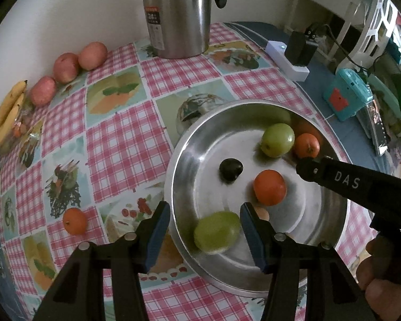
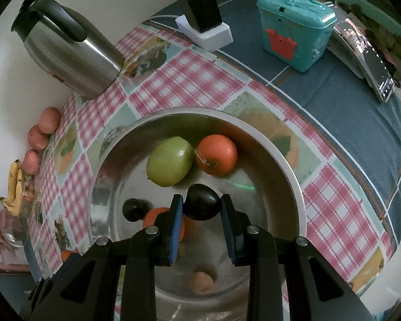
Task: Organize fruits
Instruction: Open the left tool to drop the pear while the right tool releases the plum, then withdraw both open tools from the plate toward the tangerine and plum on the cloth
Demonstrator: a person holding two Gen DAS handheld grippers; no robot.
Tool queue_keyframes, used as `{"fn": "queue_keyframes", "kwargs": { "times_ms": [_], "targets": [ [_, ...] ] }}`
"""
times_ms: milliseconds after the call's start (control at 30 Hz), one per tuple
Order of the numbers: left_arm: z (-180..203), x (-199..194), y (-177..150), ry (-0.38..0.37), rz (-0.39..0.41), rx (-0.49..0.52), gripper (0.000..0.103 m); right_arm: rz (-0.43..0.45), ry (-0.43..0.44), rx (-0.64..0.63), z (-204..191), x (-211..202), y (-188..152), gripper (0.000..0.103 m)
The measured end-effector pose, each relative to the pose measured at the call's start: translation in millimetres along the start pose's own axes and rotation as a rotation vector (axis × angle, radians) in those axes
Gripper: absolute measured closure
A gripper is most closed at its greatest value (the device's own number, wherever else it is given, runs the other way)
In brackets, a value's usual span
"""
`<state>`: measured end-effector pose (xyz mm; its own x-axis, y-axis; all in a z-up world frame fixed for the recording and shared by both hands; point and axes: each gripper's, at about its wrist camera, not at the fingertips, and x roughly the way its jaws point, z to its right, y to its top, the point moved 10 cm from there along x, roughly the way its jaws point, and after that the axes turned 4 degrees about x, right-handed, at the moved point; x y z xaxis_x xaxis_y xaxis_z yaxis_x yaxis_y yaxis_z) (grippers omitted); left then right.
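Steel bowl (image 2: 288, 165): right gripper (image 2: 201, 207) clenched on a dark plum (image 2: 202, 205); left gripper (image 1: 205, 218) released, jaws apart above a green apple (image 1: 217, 232) at six o'clock.

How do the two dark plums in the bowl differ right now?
One plum is clamped between the right gripper pads; the other plum lies free on the bowl floor. The gripped one looks larger and sits nearer the bowl's middle; the free one lies left, beside an orange. Both are dark and glossy.
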<state>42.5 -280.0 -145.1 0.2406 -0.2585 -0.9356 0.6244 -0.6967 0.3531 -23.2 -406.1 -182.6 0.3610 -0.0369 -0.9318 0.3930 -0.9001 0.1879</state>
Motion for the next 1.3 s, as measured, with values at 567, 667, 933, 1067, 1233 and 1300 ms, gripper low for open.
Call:
{"fn": "queue_keyframes", "kwargs": {
  "times_ms": [567,667,933,1067,1233,1300],
  "targets": [
    [-24,3,-3,-0.003,-0.024,-0.096,0.035,0.017,-0.027,-0.015,-1,-3,4,0.048],
    [-40,3,-4,0.008,-0.026,-0.150,0.031,0.020,-0.024,-0.050,-9,-4,1,0.045],
    [-108,-1,-13,0.046,-0.016,-0.361,0.026,0.017,-0.023,-0.154,-37,-3,-12,0.038],
    [-136,-7,-19,0.063,-0.001,-0.440,0.024,0.016,-0.015,-0.216,-56,-4,-21,0.038],
    [-159,-13,-24,0.076,0.017,-0.504,0.022,0.021,-0.008,-0.283,-76,-7,-31,0.038],
    [-166,-16,-25,0.080,0.023,-0.521,0.022,0.024,-0.005,-0.299,-81,-8,-34,0.038]
  ]
}}
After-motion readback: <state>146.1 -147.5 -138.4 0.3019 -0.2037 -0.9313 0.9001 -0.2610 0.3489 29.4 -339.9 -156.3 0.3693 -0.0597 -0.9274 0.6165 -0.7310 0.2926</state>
